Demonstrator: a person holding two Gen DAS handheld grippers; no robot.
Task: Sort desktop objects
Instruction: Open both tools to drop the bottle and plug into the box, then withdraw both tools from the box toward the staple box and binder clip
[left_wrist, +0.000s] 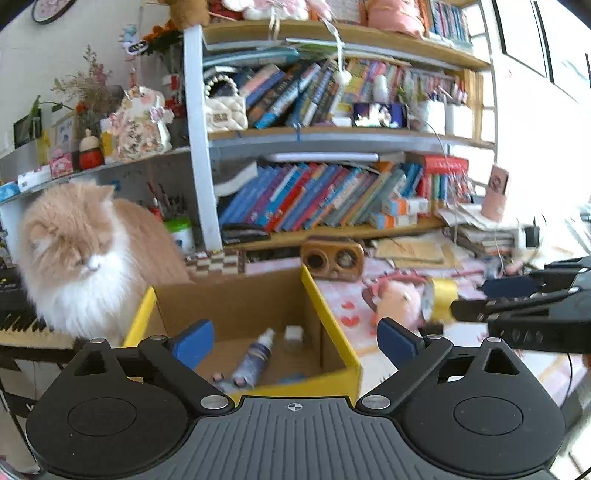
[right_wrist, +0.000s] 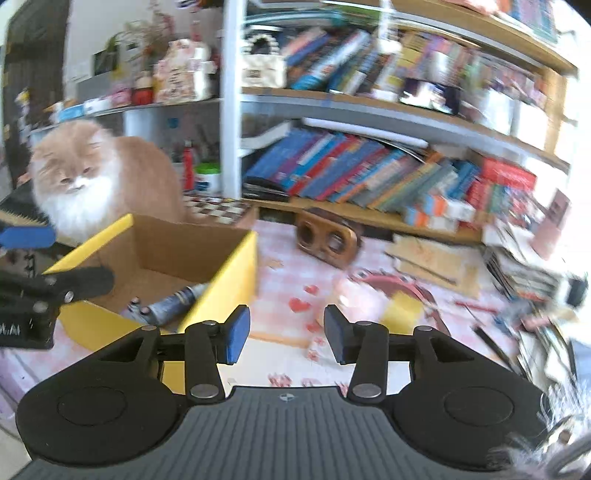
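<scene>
Above the yellow cardboard box (left_wrist: 334, 325), hovering with left gripper (left_wrist: 295, 341) spread wide, nothing between its blue pads. Lying inside on the box floor: spray bottle (left_wrist: 255, 356) and a small white-capped item (left_wrist: 293, 332). Just right of the box, over the pink checked tablecloth (right_wrist: 284, 273), hanging with right gripper (right_wrist: 286, 334) partly parted, holding nothing. Sitting ahead on the cloth: pink plush toy (right_wrist: 360, 299) touching a yellow tape roll (right_wrist: 402, 308). Watching from behind the box: fluffy cat (left_wrist: 79, 254).
</scene>
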